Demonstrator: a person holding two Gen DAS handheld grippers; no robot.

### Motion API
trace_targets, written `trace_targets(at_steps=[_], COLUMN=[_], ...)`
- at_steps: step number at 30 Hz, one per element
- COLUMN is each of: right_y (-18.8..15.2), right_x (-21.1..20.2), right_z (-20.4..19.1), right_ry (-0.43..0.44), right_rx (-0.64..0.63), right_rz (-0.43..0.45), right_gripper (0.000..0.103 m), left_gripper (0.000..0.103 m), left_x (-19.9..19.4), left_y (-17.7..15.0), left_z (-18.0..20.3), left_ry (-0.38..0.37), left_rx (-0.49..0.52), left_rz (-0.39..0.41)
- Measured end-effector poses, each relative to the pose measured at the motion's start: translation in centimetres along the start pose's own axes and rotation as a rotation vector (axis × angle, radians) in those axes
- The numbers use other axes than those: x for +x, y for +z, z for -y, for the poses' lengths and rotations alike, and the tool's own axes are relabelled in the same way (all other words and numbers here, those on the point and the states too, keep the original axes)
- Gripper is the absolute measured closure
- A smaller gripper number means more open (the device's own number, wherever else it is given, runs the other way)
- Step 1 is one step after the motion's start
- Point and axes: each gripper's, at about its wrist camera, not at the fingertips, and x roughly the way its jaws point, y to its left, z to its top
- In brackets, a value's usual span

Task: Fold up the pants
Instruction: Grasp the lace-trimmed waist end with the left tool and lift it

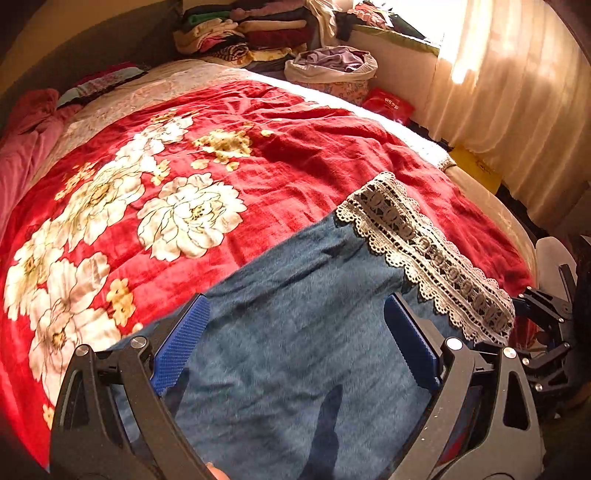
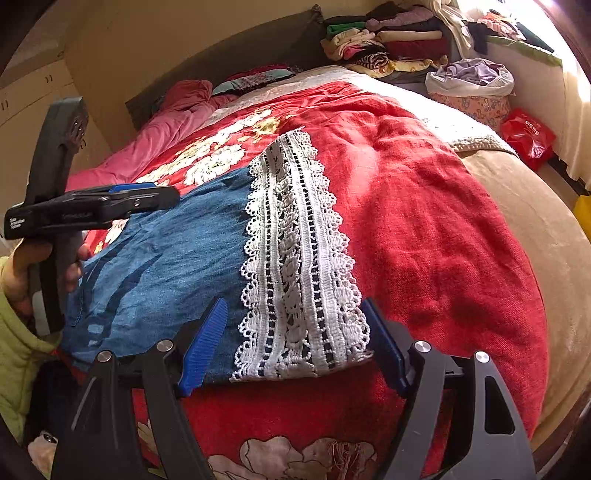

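Note:
Blue denim pants with a white lace hem lie flat on a red flowered blanket. My left gripper is open just above the denim, its blue pads wide apart, holding nothing. In the right wrist view the pants and lace hem lie ahead. My right gripper is open, its pads either side of the near end of the lace hem, holding nothing. The left gripper shows from the side at the left, over the denim.
Piles of folded clothes and a bag of laundry stand at the far end of the bed. A pink quilt lies along the left. A red bag and curtains are on the right.

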Motion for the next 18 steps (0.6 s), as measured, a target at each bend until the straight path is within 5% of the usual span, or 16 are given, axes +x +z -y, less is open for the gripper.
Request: trace_targets(at_steps=[5, 8, 18], right_y=[0.2, 0.5, 0.7], right_x=[0.2, 0.0, 1.0], right_z=[-0.2, -0.2, 0.4], right_ry=[0.008, 0.052, 0.121], right_rx=[-0.003, 0.024, 0.06], right_rz=[0.004, 0.022, 0.026], right_gripper=[0.04, 0.051, 0.052], left_gripper=[0.018, 0.04, 0.044], left_x=[2.5, 4.4, 7.5], left_y=[2.0, 2.9, 3.7], left_z=[0.1, -0.1, -0.4], left_ry=[-0.029, -0.07, -0.219], left_rx=[0.029, 0.02, 0.041], left_rz=[-0.025, -0.068, -0.063])
